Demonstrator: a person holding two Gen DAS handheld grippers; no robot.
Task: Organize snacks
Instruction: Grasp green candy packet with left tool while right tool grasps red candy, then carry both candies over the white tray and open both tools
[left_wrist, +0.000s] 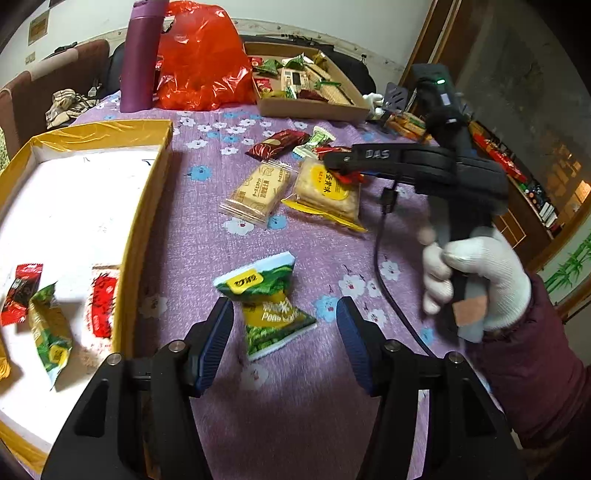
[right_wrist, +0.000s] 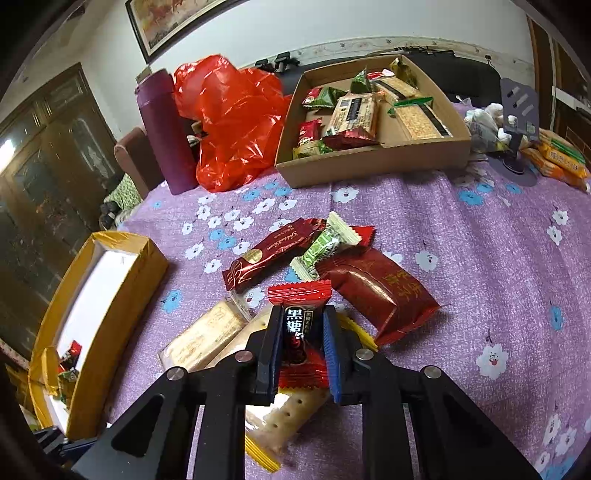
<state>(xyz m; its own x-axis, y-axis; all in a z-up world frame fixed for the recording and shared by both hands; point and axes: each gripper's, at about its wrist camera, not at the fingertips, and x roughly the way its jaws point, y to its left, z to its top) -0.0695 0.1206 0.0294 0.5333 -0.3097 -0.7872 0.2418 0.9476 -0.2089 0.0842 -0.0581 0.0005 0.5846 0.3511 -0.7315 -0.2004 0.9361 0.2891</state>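
Note:
My left gripper (left_wrist: 284, 328) is open, its fingers on either side of a green pea snack packet (left_wrist: 267, 306) lying on the purple cloth. My right gripper (right_wrist: 301, 332) is shut on a red and black candy packet (right_wrist: 298, 317), held above a yellow-edged cracker pack (right_wrist: 291, 413). The right gripper also shows in the left wrist view (left_wrist: 334, 162), over the loose snack pile. A yellow box with a white floor (left_wrist: 74, 192) at the left holds a few packets (left_wrist: 48, 325). Loose snacks lie mid-table: a dark red bar (right_wrist: 269, 251), a green candy (right_wrist: 325, 245), a dark red pouch (right_wrist: 380, 291), a biscuit pack (left_wrist: 255, 192).
A brown cardboard tray (right_wrist: 373, 162) with several snacks stands at the back. A purple bottle (right_wrist: 164, 136) and a red plastic bag (right_wrist: 232, 122) stand back left. A small stand (right_wrist: 517, 122) and orange packets (right_wrist: 557, 162) are at the back right.

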